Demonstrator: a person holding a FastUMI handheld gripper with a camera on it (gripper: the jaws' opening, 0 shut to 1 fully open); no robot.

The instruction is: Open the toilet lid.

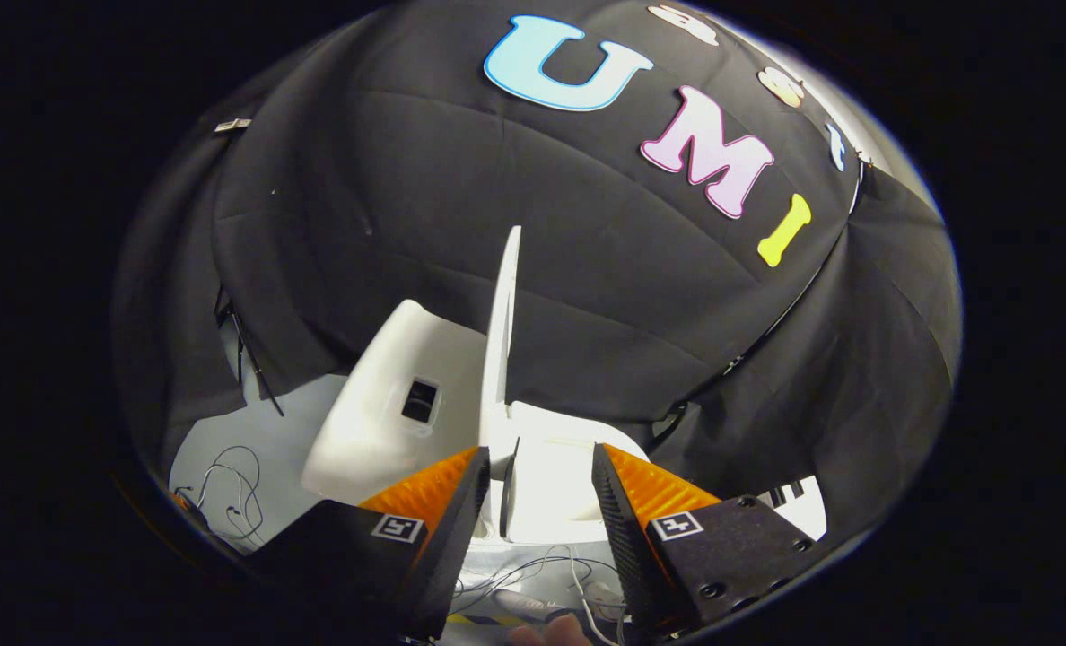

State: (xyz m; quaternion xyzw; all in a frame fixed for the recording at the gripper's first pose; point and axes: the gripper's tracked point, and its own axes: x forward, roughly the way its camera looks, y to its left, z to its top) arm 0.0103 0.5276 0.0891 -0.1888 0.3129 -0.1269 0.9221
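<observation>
Black cloth (587, 269) hangs as the far wall of the booth, draped in folds, with a pale floor (291, 431) showing below it on the left, where thin cables (237, 493) lie in loose loops. On that floor stands a small white toilet (551, 475), seen tilted in the fisheye view. Its toilet lid (502, 332) stands raised, seen edge-on as a narrow white blade rising from the hinge toward the cloth. To the left of the lid sits the white tank (380, 413), with a dark rectangular opening on its face. To the right of the lid lies the seat and bowl.

The claw (540, 462) is spread wide and released; its two fingers stand well apart with nothing pressed between them. The left fingertip (475, 467) lies just beside the base of the lid; whether it touches cannot be told. The right fingertip (609, 467) sits over the near right part of the seat. More white cables (533, 574) trail on the floor near the claw's body.
</observation>
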